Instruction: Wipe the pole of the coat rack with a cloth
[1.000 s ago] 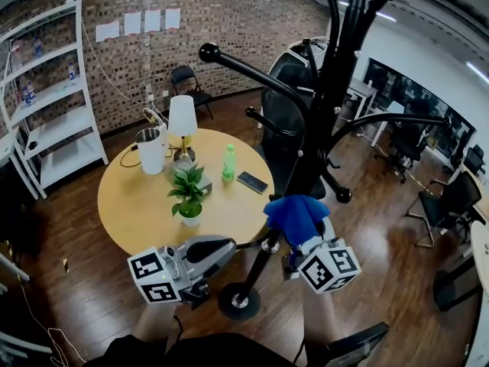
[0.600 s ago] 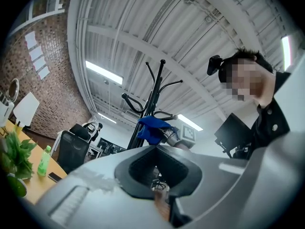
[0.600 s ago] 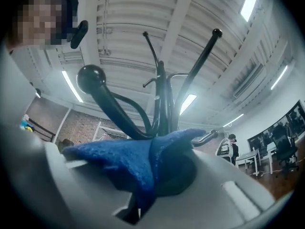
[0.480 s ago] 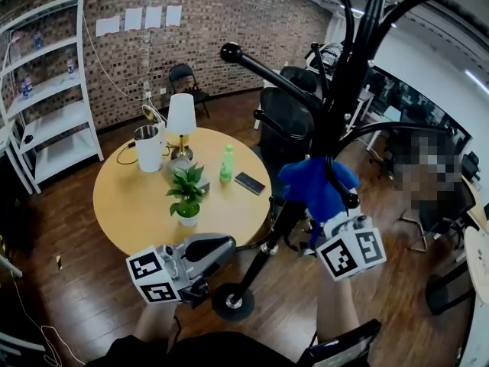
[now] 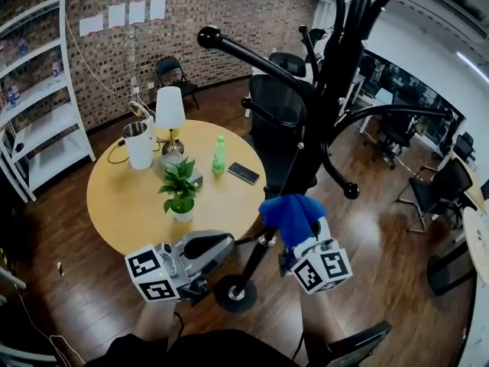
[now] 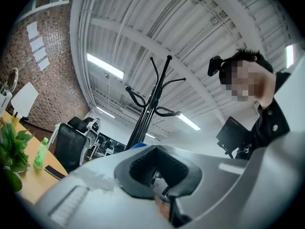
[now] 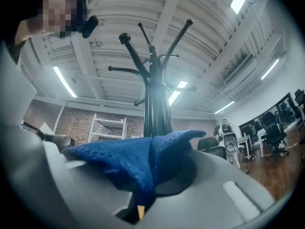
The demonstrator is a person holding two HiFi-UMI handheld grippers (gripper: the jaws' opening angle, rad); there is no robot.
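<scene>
The cloth (image 5: 293, 216) is a soft blue rag, light and limp. It will drape and bunch rather than keep a shape, so it needs a firm pinch at a fold, with enough loose cloth left over to wrap the pole (image 5: 336, 75). The pole is stiff black metal, probably slick, and the rack could rock on its base (image 5: 234, 293) if pushed hard.

The right tongs (image 5: 299, 243) are pinching the cloth at its middle, and its flaps spill over both jaws. It sits low on the pole, just beside it or touching; the head view does not settle which. The right gripper view looks up the pole directly behind the cloth.

The left tongs (image 5: 218, 247) look pressed together and empty. They hang near the base, between it and the tabletop (image 5: 122, 205).
</scene>
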